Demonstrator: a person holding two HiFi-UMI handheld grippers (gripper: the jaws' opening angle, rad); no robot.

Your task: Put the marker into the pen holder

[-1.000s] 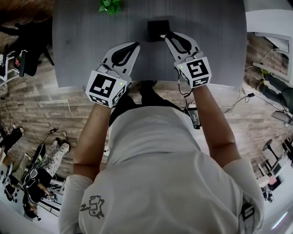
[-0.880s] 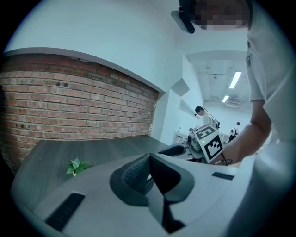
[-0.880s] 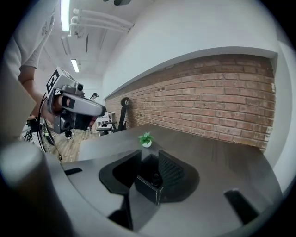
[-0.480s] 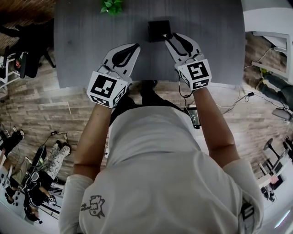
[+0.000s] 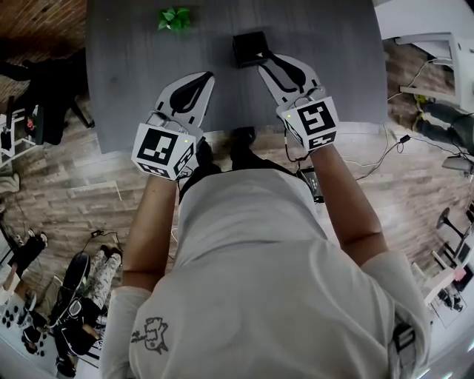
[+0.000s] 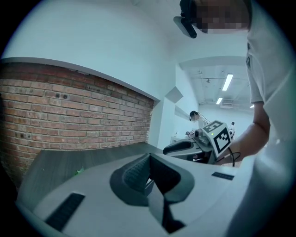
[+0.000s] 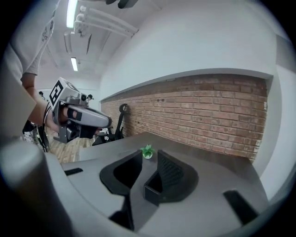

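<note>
on the grey table [image 5: 126, 66], toward its far edge, a black pen holder [image 5: 248, 46] is standing upright, with a small green plant [image 5: 174, 18] sitting well apart to its left. the right gripper [image 5: 262, 62] is hovering just beside the holder's near right corner. in the right gripper view its jaws are standing apart with a narrow gap between them. the holder's dark open box is showing low in that gap, close against one jaw's ribbed pad [image 7: 169, 173], though i cannot tell whether they are touching. the plant is peeking through farther off, between the tips. the jaws are gripping nothing. the marker is not showing clearly enough in any view to place.

the left gripper [image 5: 207, 75] is hanging over the table's near half, well apart from the holder and pointing up the table. in the left gripper view its jaws are meeting at the tips, pressed together with nothing caught between them. the left cube [image 5: 163, 150] and the right cube [image 5: 314, 123], each with square markers, are facing upward just past the table's near edge. the person, wearing a pale shirt [image 5: 259, 281], is standing at that edge above a wooden floor [image 5: 67, 178]. a brick wall [image 7: 208, 111] is running behind the table in both gripper views.
</note>
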